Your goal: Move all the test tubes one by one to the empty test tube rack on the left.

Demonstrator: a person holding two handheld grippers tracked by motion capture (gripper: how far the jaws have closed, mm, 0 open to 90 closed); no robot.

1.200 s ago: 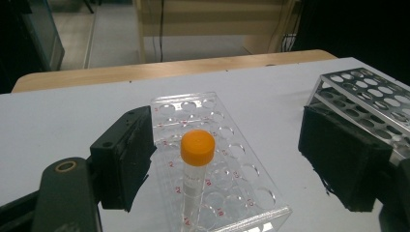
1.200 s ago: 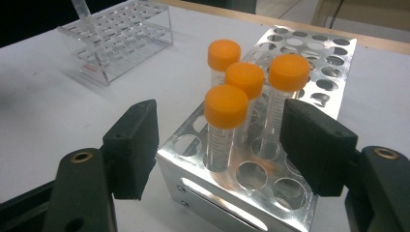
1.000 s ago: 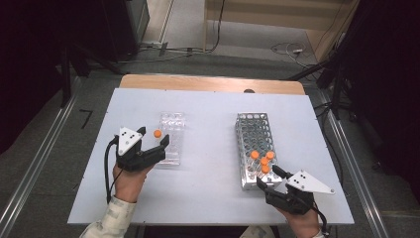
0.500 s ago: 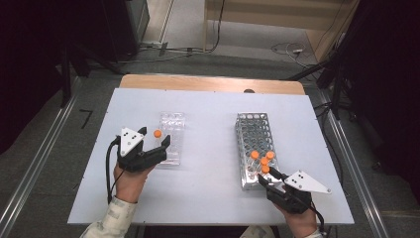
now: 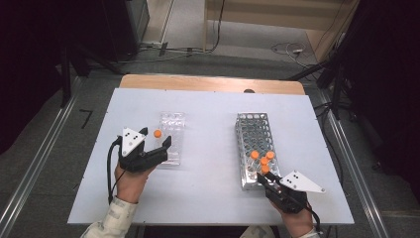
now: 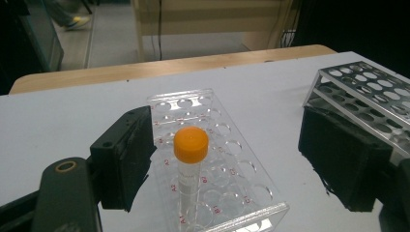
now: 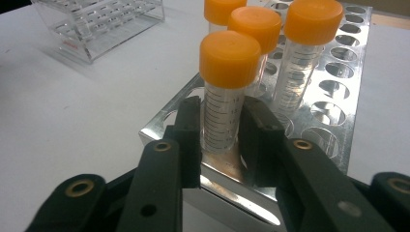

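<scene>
Black jaws of the left tool (image 5: 152, 145) stand released, wide apart on either side of the near end of a clear plastic well rack (image 6: 227, 145) on the white tabletop (image 5: 208, 144). Between those jaws, touching neither, one clear orange-capped tube (image 6: 189, 169) stands upright in the rack. To the right, well apart, lies a metal grid tube rack (image 5: 255, 131). At its near end the right tool (image 7: 220, 126) has just been closing and is clenched on the nearest clear graduated tube with an orange screw cap (image 7: 227, 82), its pads pressing the tube's lower body. Three more orange-capped tubes (image 7: 309, 29) stand just beyond it.
</scene>
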